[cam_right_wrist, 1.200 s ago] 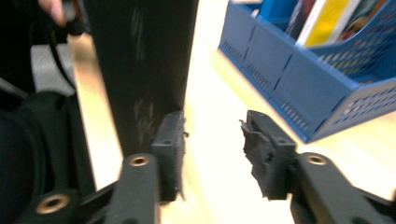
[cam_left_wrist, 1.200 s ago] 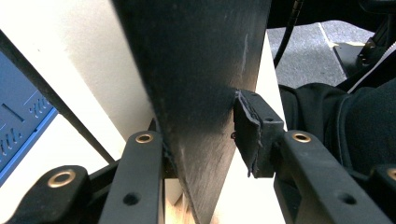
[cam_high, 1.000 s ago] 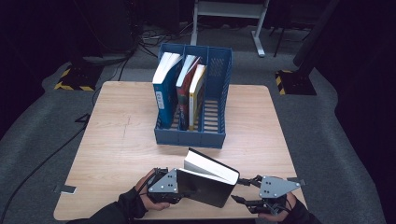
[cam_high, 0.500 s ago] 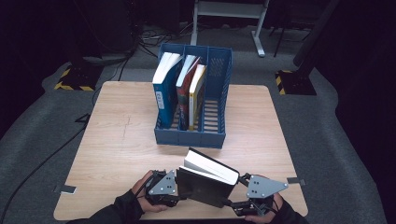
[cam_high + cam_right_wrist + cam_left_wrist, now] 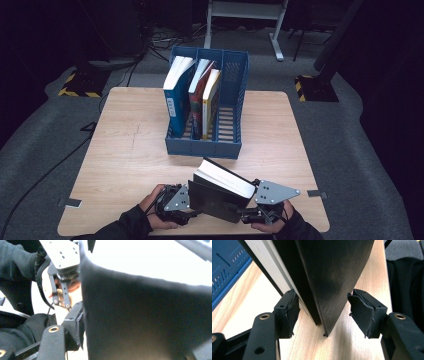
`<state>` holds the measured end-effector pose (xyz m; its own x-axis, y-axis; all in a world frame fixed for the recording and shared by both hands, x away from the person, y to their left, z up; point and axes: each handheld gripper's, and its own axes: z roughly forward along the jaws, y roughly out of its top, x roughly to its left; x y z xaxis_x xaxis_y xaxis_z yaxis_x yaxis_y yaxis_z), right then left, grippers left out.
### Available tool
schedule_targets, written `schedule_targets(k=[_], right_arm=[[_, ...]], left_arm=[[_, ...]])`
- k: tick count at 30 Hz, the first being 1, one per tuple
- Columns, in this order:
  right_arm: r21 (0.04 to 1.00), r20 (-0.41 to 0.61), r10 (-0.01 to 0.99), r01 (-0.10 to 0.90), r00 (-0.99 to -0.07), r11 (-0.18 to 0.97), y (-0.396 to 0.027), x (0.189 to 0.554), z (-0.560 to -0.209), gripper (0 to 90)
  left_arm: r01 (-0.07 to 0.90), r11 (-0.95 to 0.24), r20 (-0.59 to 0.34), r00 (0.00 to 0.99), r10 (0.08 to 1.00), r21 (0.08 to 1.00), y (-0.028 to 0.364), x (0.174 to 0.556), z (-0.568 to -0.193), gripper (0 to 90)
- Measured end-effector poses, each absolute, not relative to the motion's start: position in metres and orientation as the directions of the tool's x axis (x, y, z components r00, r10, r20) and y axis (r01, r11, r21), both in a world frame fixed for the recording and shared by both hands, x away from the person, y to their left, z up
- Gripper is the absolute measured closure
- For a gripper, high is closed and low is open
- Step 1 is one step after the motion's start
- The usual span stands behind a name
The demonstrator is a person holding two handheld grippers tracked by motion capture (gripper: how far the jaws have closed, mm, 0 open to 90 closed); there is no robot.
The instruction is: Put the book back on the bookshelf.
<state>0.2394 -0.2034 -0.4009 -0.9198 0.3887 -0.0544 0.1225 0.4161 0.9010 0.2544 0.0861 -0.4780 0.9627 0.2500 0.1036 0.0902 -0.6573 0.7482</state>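
- Tabletop (image 5: 125,150): pale wood-grain, roughly square, with rounded corners; mostly bare on its left half.
- Floor (image 5: 50,130): grey carpet all round the tabletop; a dark cable (image 5: 40,175) trails across it at left, and yellow-and-black striped bases (image 5: 77,90) stand at far left and far right.
- Background: dark room; the white legs of a stand (image 5: 245,15) rise behind the tabletop.
- Rack (image 5: 230,100): blue, slotted, on the far middle of the tabletop. Three books (image 5: 192,100) stand upright in its left compartments; the right compartment is free.
- Book (image 5: 220,192): black-covered, at the near edge of the tabletop, well apart from the rack. It stands tilted on its lower edge, white page block facing up and toward the rack, between the two tools.
- Left tool (image 5: 192,210): at the book's left end. In the left gripper view the jaws stand apart on either side of the book's corner (image 5: 324,322). The left pad (image 5: 292,312) lies just beside the page side and a clear gap separates the right pad (image 5: 362,312) from the cover. The jaws have just been opening and do not clamp the book.
- Right tool (image 5: 250,212): at the book's right end. In the right gripper view the blurred black cover (image 5: 145,320) lies close before the lens, with one pad (image 5: 78,325) against its edge; the other jaw is hidden, so a grip cannot be told.
- Hands: dark sleeves (image 5: 125,225) enter from the near edge.
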Motion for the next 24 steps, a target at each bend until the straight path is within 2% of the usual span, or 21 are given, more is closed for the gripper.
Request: schedule_targets(k=[5,8,15,21,22,24], right_arm=[[0.901,-0.043,0.408,0.141,-0.912,0.41,-0.197,0.242,-0.397,40.0],[0.905,-0.031,0.42,0.153,-0.907,0.398,-0.197,0.243,-0.396,46.7],[0.898,-0.05,0.456,0.16,-0.889,0.41,-0.206,0.246,-0.394,49.0],[0.894,-0.067,0.467,0.155,-0.882,0.421,-0.217,0.246,-0.392,50.2],[0.893,-0.072,0.466,0.151,-0.882,0.424,-0.22,0.246,-0.392,50.4],[0.894,-0.072,0.47,0.153,-0.88,0.422,-0.224,0.245,-0.392,50.4]], left_arm=[[0.086,-0.655,0.117,0.958,0.261,0.751,0.086,0.256,-0.479,40.3],[0.091,-0.64,0.114,0.956,0.271,0.763,0.085,0.257,-0.481,40.8],[0.079,-0.635,0.137,0.949,0.285,0.769,0.072,0.263,-0.483,40.1],[0.08,-0.646,0.139,0.95,0.28,0.759,0.063,0.265,-0.485,34.5],[0.087,-0.658,0.143,0.947,0.287,0.748,0.064,0.266,-0.486,31.4],[0.103,-0.662,0.135,0.945,0.298,0.743,0.07,0.269,-0.487,31.8]])
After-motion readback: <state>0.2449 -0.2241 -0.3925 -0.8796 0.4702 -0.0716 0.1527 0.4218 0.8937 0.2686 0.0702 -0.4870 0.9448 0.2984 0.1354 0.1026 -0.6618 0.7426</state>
